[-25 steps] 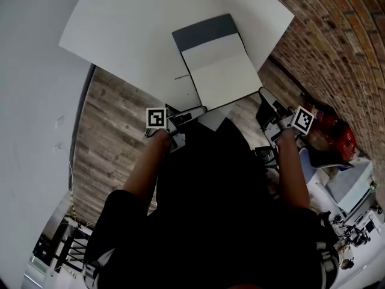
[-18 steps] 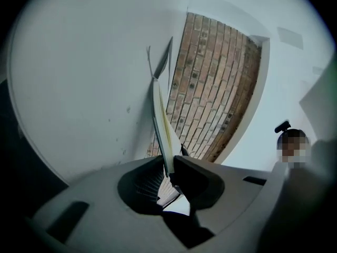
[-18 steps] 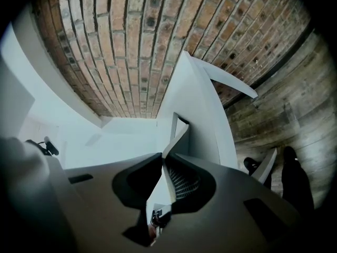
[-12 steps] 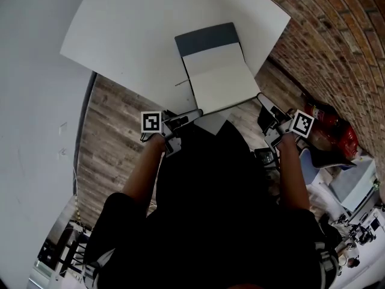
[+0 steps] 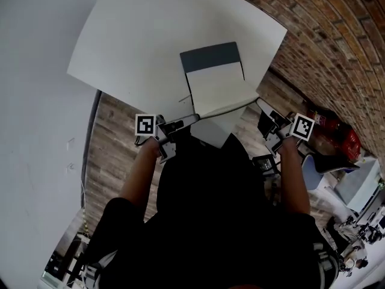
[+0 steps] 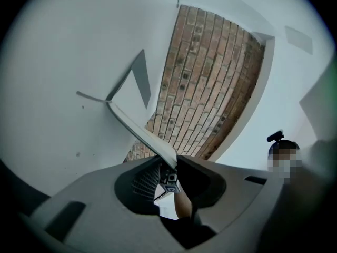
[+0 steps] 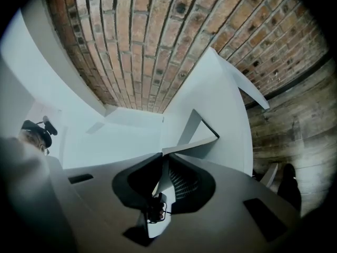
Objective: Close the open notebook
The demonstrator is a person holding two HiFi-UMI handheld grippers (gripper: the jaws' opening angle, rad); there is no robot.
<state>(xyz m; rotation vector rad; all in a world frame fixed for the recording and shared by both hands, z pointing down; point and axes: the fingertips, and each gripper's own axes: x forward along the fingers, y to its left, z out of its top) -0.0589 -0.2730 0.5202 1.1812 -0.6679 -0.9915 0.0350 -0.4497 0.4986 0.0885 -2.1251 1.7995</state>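
My left claw (image 5: 189,120) pinches the notebook's (image 5: 215,80) near cover (image 5: 212,129) at its 7 o'clock corner, its jaws having just been opening slightly with the cover between them. My right claw (image 5: 261,103) is clamped on the 5 o'clock corner. Holding both corners keeps the raised cover level, so I can fold it toward 12 o'clock over the pages on the surface (image 5: 135,47).

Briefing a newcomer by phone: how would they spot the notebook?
Find the white table beside the brick wall. At its near edge sits the open notebook. Its dark grey far end and pale pages stand out from the plain white tabletop.
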